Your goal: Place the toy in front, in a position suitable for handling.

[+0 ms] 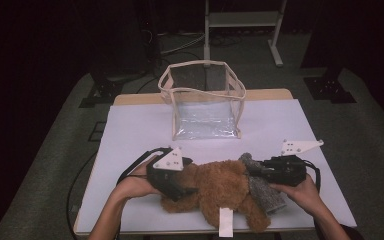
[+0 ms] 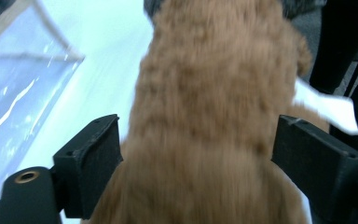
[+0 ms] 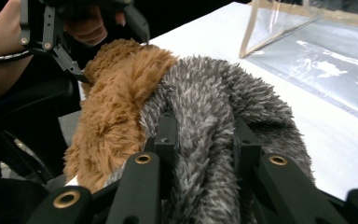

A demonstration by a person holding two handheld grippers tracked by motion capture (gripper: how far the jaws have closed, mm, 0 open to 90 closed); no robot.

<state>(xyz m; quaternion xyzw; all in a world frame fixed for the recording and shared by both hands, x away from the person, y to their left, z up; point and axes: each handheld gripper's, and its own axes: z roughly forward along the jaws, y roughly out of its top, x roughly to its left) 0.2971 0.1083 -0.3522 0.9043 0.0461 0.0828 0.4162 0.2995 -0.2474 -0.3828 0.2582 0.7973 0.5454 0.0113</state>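
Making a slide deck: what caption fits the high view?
Two hand-held grippers, left and right, handle a brown-and-grey plush toy before a clear bag.

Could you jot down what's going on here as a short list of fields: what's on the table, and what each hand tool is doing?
Surface: white table
Main thing: brown plush toy lying at the near edge, white tag hanging off it
Grey part: grey fuzzy piece lying against the toy
Container: clear bag with beige trim, standing open farther back
Left gripper: jaws either side of the brown fur, pads apart from it
Right gripper: jaws pinched on the grey fuzzy piece
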